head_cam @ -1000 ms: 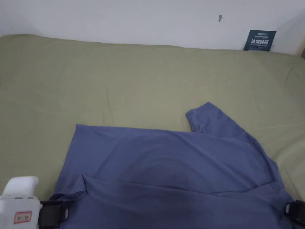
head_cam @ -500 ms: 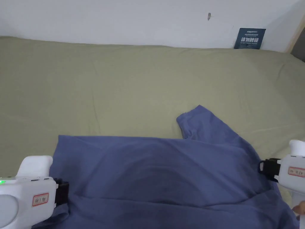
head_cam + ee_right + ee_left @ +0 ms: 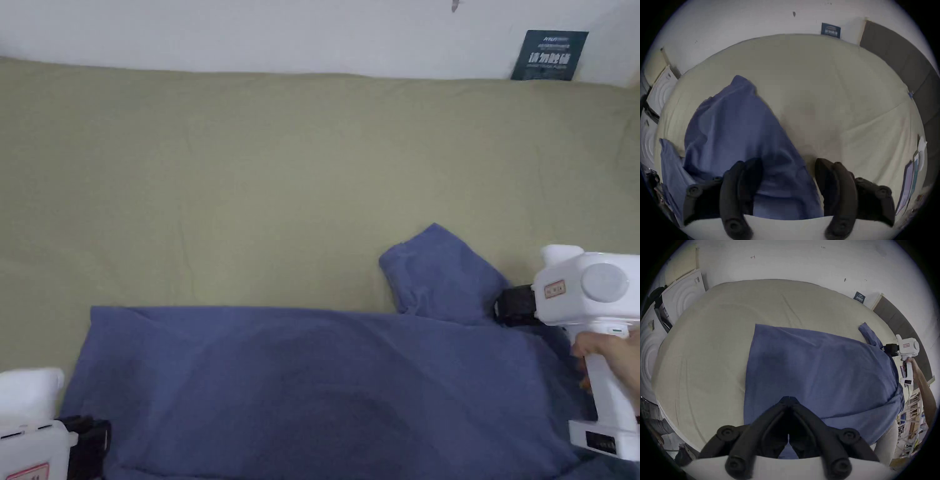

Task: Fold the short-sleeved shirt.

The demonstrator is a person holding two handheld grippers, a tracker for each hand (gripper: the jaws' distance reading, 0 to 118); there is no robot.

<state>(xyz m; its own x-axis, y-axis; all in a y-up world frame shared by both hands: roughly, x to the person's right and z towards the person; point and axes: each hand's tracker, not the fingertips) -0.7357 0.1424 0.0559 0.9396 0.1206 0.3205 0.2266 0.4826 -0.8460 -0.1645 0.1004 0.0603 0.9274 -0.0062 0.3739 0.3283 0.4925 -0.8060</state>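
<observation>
Right gripper (image 3: pixel 503 305) moved up from shirt (image 3: pixel 325 381) edge to sleeve (image 3: pixel 437 275), jaws spread, holding nothing; left gripper (image 3: pixel 788 400) closed, grip uncertain. Sleeve fold likely next.

An olive-green sheet (image 3: pixel 262 187) covers the bed, lightly creased, its far edge meeting a white wall (image 3: pixel 250 31). A small dark blue sign (image 3: pixel 550 55) leans against the wall at the bed's far right corner, and a dark mark (image 3: pixel 455 5) sits on the wall to its left. In the left gripper view, white panels with ringed relief (image 3: pixel 683 293) stand beyond the bed's left edge, and a dark grey panel (image 3: pixel 899 53) flanks its right edge
</observation>
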